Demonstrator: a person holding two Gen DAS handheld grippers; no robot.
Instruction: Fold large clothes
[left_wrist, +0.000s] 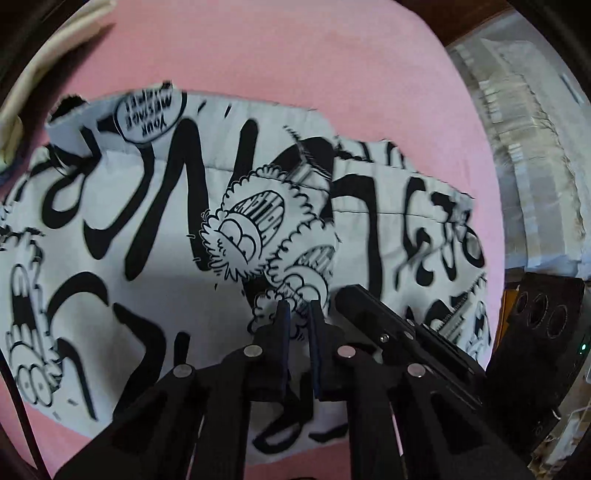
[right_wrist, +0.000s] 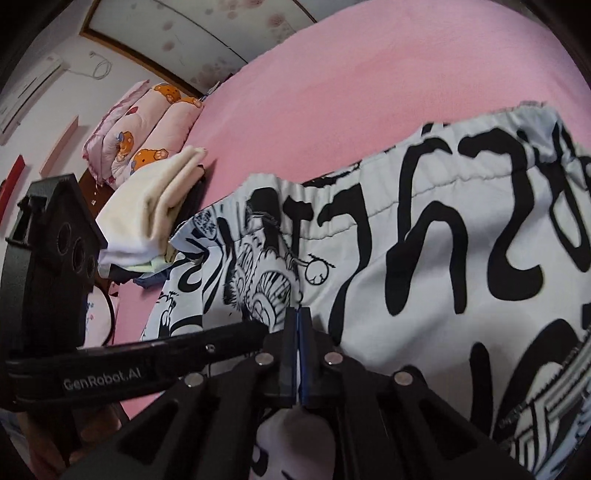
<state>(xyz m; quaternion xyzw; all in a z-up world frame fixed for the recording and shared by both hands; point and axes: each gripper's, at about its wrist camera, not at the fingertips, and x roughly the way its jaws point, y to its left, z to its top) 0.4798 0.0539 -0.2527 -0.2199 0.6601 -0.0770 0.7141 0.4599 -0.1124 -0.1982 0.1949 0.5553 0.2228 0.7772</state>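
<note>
A large white garment (left_wrist: 166, 240) with black graffiti letters and cartoon faces lies spread on the pink bed. Its elastic waistband (right_wrist: 424, 184) runs along the far side. My left gripper (left_wrist: 298, 310) points down at the cloth, pads nearly together, with a pinch of printed fabric between them. My right gripper (right_wrist: 299, 314) is shut, with a thin white sliver of the garment (right_wrist: 461, 258) between its blue pads. The two grippers sit close side by side. The right one's finger (left_wrist: 369, 310) shows in the left wrist view, and the left one's finger (right_wrist: 221, 343) in the right wrist view.
The pink sheet (right_wrist: 332, 92) stretches beyond the garment. A stack of folded cream clothes (right_wrist: 159, 192) lies at the garment's left end, with bear-print pillows (right_wrist: 147, 122) behind it. The bed edge and pale wrapped stacks (left_wrist: 535, 147) lie at the right.
</note>
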